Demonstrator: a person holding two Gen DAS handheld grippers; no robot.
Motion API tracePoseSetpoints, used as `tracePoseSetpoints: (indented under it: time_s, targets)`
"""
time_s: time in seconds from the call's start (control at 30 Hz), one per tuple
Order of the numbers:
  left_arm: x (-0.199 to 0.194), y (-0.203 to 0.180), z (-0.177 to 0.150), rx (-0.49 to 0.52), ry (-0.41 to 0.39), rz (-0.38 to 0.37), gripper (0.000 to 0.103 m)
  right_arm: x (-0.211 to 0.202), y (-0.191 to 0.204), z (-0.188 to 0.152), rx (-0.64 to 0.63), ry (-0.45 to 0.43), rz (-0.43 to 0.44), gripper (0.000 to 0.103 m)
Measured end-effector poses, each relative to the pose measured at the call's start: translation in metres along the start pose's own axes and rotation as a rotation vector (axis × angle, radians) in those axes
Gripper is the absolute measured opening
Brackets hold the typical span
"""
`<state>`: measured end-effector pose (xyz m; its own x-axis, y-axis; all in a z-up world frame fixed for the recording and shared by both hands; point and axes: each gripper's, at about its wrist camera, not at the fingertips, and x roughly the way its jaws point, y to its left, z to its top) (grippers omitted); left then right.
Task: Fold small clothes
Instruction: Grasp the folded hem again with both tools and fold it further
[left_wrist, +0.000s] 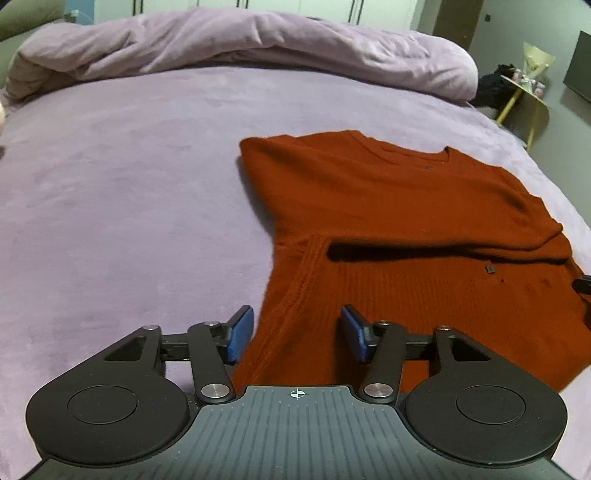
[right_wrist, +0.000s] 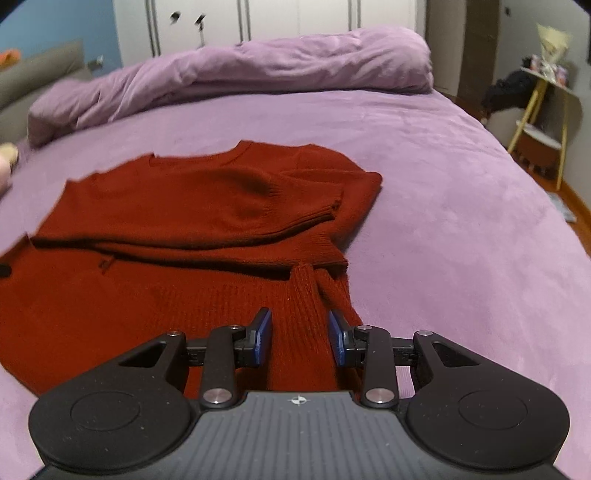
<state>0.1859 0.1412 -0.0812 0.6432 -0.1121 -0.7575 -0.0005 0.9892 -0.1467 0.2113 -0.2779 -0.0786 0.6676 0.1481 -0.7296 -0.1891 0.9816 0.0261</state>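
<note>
Red sweater (right_wrist: 192, 229) just beyond parted right gripper (right_wrist: 300, 338), unheld.

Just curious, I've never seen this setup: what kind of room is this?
Most likely a bedroom: a bed with a rumpled duvet, wardrobe doors behind, and a sweater laid out.

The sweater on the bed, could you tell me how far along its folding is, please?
Done: the red sweater lies on the purple bed with both sleeves folded across its body. In hand: nothing; the left gripper and right gripper hover open over its near hem. Left: probably folding the bottom half up toward the collar.
</note>
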Motion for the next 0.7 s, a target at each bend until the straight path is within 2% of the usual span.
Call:
tracePoseSetpoints:
  time_s: [0.03,0.07,0.1,0.13,0.17,0.2,0.37,0.57,0.7]
  targets:
    - [0.000,-0.002,0.001,-0.001,-0.001,0.014,0.048,0.002,0.001,0.000,-0.007,0.003,-0.003,0.032]
    - [-0.001,-0.002,0.001,0.002,-0.006,0.024,0.037,0.004,0.000,0.001,-0.005,0.003,0.000,0.028]
    - [-0.001,-0.004,0.000,0.012,-0.010,0.030,0.027,0.004,0.000,0.000,-0.002,-0.001,0.005,0.019]
    - [-0.002,-0.005,0.000,0.029,-0.012,0.035,0.023,0.003,0.000,0.000,-0.006,-0.003,0.005,0.016]
    - [-0.002,-0.006,-0.001,0.044,-0.014,0.037,0.021,0.004,0.001,0.000,-0.013,-0.003,0.005,0.007]
    - [-0.003,-0.008,-0.001,0.062,-0.016,0.043,0.018,0.005,0.002,0.000,-0.021,-0.005,0.006,0.006]
    - [-0.015,-0.015,0.001,0.128,-0.050,0.072,0.009,-0.005,0.009,-0.001,-0.054,-0.042,-0.002,0.005]
    - [-0.039,-0.011,0.018,0.053,-0.122,0.022,0.009,-0.031,0.006,0.010,-0.014,-0.131,0.016,0.004]
    - [-0.055,-0.011,0.042,0.005,-0.210,-0.019,0.009,-0.043,0.002,0.027,0.032,-0.189,0.054,0.004]
